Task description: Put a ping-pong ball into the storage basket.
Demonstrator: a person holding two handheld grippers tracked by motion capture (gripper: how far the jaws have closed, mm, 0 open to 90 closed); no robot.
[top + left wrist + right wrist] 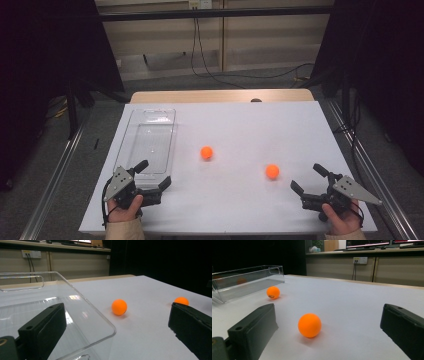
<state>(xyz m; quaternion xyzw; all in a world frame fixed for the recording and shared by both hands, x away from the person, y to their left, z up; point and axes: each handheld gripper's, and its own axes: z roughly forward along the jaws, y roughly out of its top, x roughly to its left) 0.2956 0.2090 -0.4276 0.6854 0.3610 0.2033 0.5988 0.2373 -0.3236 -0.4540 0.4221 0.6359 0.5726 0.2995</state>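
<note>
Two orange balls lie on the white table top [260,125]: one [207,152] near the middle, the other [272,171] toward the front right. A clear plastic tray [131,131] stands lengthwise at the left with nothing in it. My left gripper [154,173] is open at the tray's near end, one jaw over the tray [82,302], the middle ball [119,307] ahead of it and the other ball [181,300] farther off. My right gripper [306,177] is open at the front right, with the nearer ball [309,325] just ahead between its jaws, untouched. The far ball [273,292] lies beside the tray [244,282].
A strip of bare wood [220,96] runs along the table's far edge. Metal rails [55,175] flank the table on both sides. Black cables [210,70] trail over the floor behind, and dark curtains [45,50] hang at left and right.
</note>
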